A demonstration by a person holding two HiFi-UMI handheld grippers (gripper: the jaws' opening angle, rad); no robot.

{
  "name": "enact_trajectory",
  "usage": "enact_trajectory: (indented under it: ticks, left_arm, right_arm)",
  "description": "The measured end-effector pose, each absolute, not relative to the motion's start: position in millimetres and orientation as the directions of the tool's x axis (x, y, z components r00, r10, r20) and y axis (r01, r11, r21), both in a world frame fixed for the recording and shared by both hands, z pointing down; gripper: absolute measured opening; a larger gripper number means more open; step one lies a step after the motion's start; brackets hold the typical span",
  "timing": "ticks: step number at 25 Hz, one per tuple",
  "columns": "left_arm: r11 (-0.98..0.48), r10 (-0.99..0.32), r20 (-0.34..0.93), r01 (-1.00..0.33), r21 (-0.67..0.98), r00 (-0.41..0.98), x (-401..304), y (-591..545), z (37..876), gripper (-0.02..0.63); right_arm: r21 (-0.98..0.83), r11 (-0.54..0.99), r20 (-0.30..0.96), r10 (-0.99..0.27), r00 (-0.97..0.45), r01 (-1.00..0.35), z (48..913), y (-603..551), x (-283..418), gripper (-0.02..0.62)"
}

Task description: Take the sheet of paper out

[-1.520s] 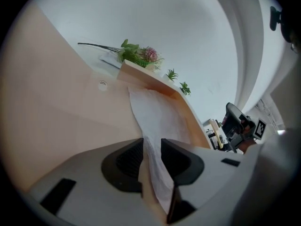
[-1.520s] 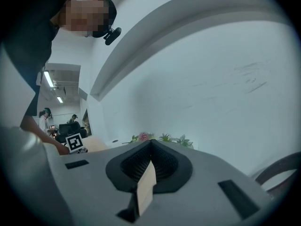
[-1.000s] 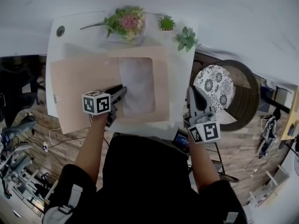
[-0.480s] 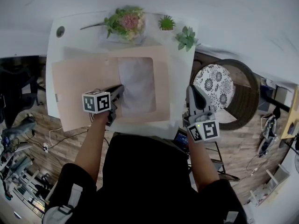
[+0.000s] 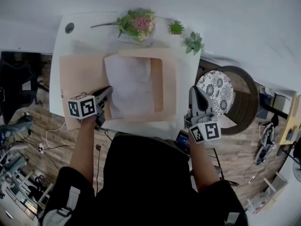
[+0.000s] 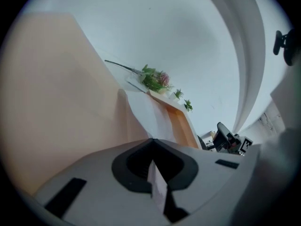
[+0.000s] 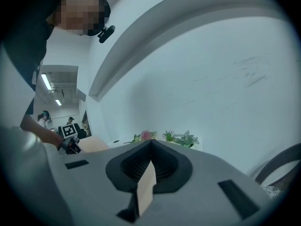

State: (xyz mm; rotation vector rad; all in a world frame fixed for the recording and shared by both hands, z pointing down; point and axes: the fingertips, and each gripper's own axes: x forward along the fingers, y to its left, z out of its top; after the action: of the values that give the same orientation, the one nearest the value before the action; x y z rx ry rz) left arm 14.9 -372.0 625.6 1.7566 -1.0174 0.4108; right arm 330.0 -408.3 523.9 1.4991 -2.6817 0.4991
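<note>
My left gripper [image 6: 152, 142] has its jaws pressed together on the near edge of the white sheet of paper [image 6: 143, 114], which runs away from the tips between the broad peach folder [image 6: 56, 102] flap on the left and a narrower peach strip on the right. Past its far end I see a flower bunch [image 6: 154, 79] and two small green plants [image 6: 178, 94].

Black short-sleeved top [image 5: 141, 173]; grey left gripper [image 5: 108, 89] and right gripper [image 5: 195, 89] bear black-and-white marker cubes [image 5: 82, 106] [image 5: 205, 132]
</note>
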Motion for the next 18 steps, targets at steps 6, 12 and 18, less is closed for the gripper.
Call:
enact_trajectory:
  ticks: [6, 12, 18]
  left_arm:
    - [-0.154, -0.486, 0.644, -0.783, 0.602, 0.591, -28, -361, 584, 0.004]
    - [-0.227, -0.554, 0.591, -0.79, 0.57, 0.586, -61, -353, 541, 0.003]
    - [-0.346, -0.577, 0.58, -0.816, 0.463, 0.574, -75, -352, 500, 0.003]
  right_arm:
    - [-0.244, 0.518, 0.138, -0.818, -0.558, -0.82, 507, -399, 294, 0.011]
    - [-0.211, 0.527, 0.096, -0.827, -0.554, -0.823, 485, -386, 267, 0.011]
    - [-0.153, 0.531, 0.053, -0.837, -0.544, -0.833, 455, -368, 254, 0.011]
